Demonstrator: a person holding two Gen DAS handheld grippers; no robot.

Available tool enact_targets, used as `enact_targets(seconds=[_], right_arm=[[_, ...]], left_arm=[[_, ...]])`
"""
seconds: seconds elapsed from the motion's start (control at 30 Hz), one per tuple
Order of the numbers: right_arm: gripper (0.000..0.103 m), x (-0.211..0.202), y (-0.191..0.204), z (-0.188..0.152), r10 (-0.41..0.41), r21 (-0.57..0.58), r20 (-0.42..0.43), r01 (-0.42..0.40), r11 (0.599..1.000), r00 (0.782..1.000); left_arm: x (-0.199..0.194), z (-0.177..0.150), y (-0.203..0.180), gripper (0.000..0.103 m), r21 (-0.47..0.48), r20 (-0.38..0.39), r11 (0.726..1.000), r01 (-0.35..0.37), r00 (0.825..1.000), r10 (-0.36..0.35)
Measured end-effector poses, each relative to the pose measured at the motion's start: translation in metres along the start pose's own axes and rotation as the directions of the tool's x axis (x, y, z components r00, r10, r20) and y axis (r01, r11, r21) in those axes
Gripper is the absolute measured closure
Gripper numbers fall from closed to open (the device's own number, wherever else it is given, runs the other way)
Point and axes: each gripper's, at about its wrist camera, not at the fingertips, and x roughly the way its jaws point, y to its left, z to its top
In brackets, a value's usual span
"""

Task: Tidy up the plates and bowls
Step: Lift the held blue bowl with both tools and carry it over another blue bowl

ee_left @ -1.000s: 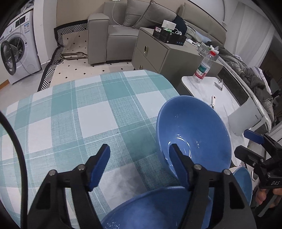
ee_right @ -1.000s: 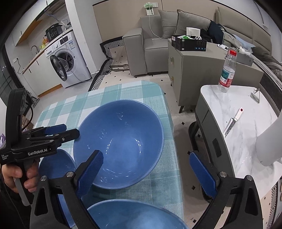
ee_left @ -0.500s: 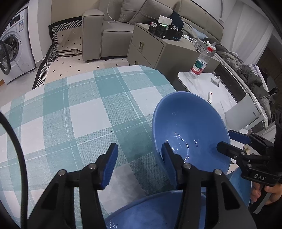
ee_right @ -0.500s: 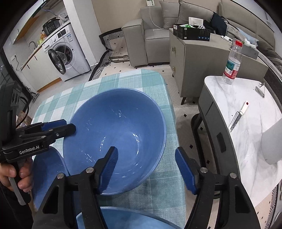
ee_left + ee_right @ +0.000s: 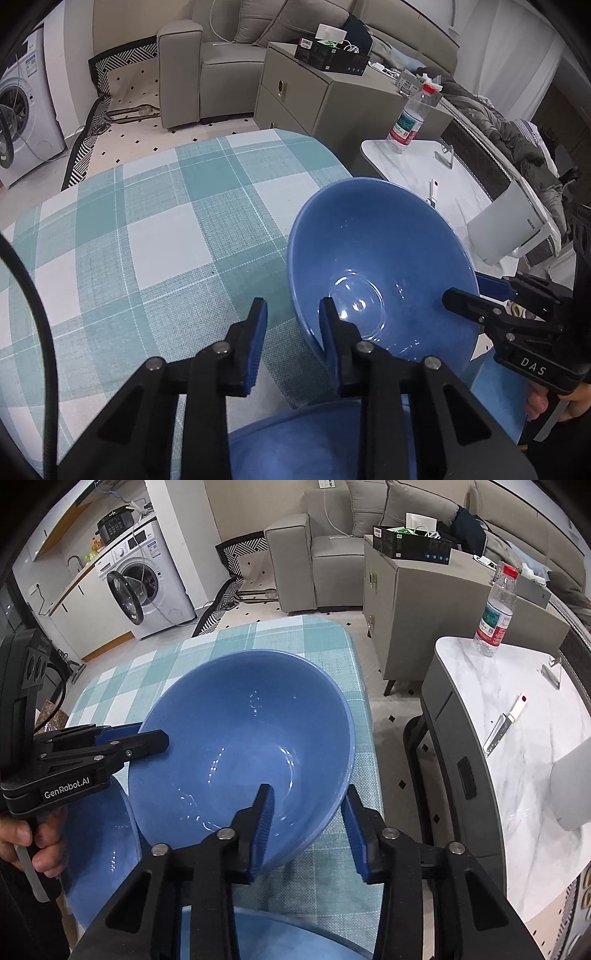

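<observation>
We have the large glossy blue ceramic bowl [image 5: 243,746] sitting on the teal-and-white checked tabletop [image 5: 147,236], near its right edge, with two more blue dishes just beside it toward us. Our left tool [image 5: 291,325] and right tool [image 5: 308,819] have both just been closing, each with one finger inside the bowl and one outside. In the right wrist view the left tool looks clamped on the rim; the right tool's pads still seem to stand a little off the wall. We judge the bowl stiff, fairly heavy, slick under its glaze and breakable, so we want firm pinches on opposite rims and a level lift, away from the tabletop's edge.
</observation>
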Motion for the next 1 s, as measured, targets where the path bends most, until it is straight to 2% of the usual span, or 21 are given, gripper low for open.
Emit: enact_targets(seconds=[0.2,0.53,1.0], right_arm=[[0.079,0.000,-0.002,-0.003,-0.018,-0.009,0.012,0.018,1.000,1.000],[0.081,-0.004,0.000,-0.006,-0.026,-0.014,0.035,0.026,1.000,0.999],[0.081,-0.022,0.001,-0.007,-0.035,0.004,0.077,0.035,0.999,0.996]], left_arm=[[-0.004,-0.002,-0.007,0.090,0.037,0.026,0.999,0.001,1.000,-0.002],[-0.005,-0.004,-0.007,0.091,0.035,0.031,0.999,-0.008,1.000,0.007],[-0.021,-0.002,-0.015,0.091,0.054,0.088,0.998,-0.011,0.996,0.006]])
